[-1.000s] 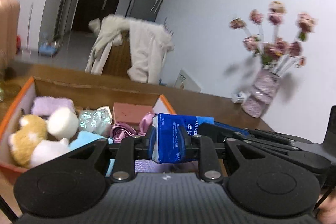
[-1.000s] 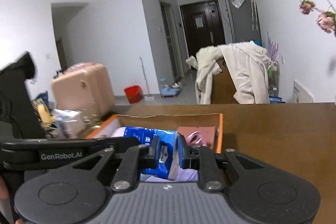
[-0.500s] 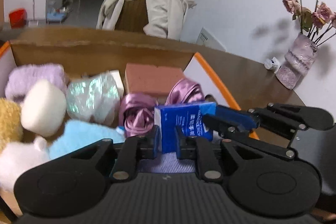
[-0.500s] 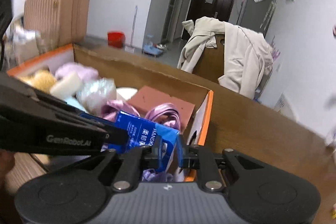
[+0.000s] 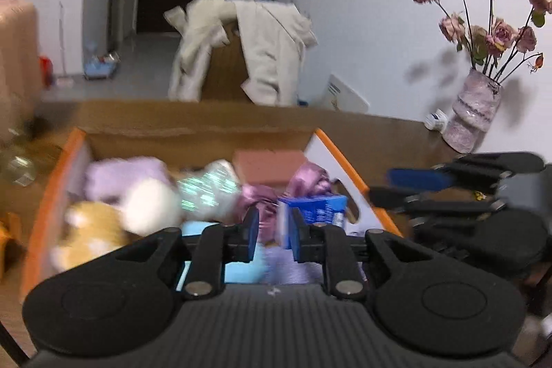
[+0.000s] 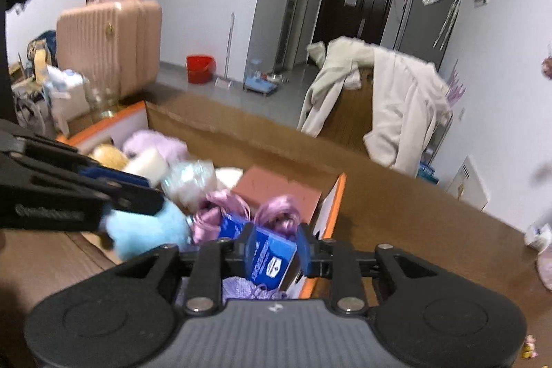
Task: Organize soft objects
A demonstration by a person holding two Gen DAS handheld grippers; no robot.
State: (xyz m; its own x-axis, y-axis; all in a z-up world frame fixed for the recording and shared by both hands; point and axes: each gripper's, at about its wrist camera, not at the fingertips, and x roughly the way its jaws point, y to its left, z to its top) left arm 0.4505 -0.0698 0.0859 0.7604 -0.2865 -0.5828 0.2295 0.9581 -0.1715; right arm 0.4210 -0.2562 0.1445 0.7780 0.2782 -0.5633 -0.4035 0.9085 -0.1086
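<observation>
A blue tissue pack [image 5: 315, 212] lies in the orange-rimmed cardboard box [image 5: 55, 175], near its right wall. My left gripper [image 5: 270, 235] is open, the pack just past its right finger. My right gripper [image 6: 276, 247] is open above the box's near right corner, with the pack [image 6: 272, 257] loose between its jaws. The box holds several soft things: a purple plush [image 5: 124, 175], a white ball [image 5: 148, 206], a yellow plush [image 5: 89, 230], pink satin ribbons [image 5: 307, 178], a light blue plush [image 6: 148, 230]. The right gripper shows from the side in the left wrist view [image 5: 396, 185].
The box [image 6: 331, 199] stands on a brown wooden table [image 6: 414, 216]. A vase of dried roses [image 5: 472, 112] stands at the table's far right by the wall. A chair draped with a white coat [image 5: 255, 57] is behind the table. A pink suitcase [image 6: 110, 40] stands at the left.
Both grippers have opened and let go of the blue tissue pack, which now rests in the box. The left gripper has pulled back and tilted up.
</observation>
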